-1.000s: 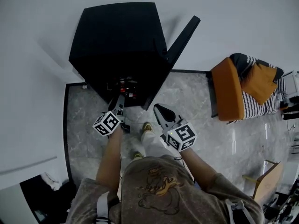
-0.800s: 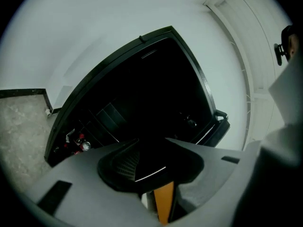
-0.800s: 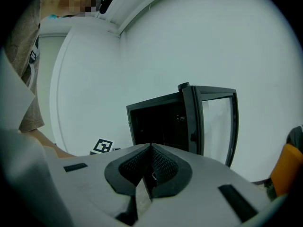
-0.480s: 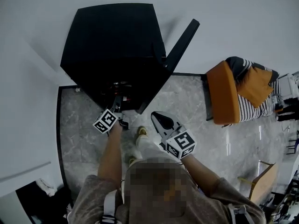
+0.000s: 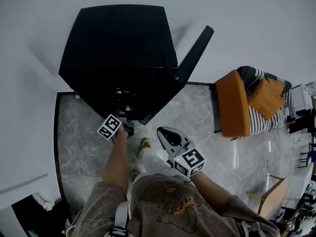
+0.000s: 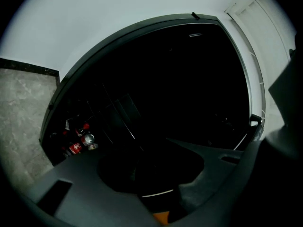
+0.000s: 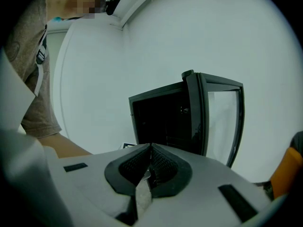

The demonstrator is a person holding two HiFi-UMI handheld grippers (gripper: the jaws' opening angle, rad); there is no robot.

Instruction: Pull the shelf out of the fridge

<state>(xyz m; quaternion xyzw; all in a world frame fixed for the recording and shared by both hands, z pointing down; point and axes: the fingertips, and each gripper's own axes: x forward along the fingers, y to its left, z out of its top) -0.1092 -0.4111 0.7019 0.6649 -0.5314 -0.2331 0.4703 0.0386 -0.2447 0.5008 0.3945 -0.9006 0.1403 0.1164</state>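
Item: one tall black fridge [image 5: 118, 48], set against white walls. Its single black door [image 5: 195, 53] is swung out to the right and shows edge-on in the head view. The opening faces us.

Open room: grey marble floor [image 5: 197, 117] lies free in front. A strip of it separates the door from one orange upholstered chair [image 5: 229, 105], which carries one black-and-white striped cushion [image 5: 266, 117].

Contents: we count three red drink cans [image 6: 81, 143] low at the left of the cabinet. The shelf [image 6: 128, 129] is inside, and only its faint pale edges show in the dark.

Tongs, two. The left gripper [image 5: 126, 121] reaches into the lower opening. Its grey jaws sit near one another with a dark gap crossed by a thin pale line, and we cannot tell whether they bite on anything. The right gripper [image 5: 163, 131] is held over the floor clear of the fridge, its jaws pressed together on nothing.
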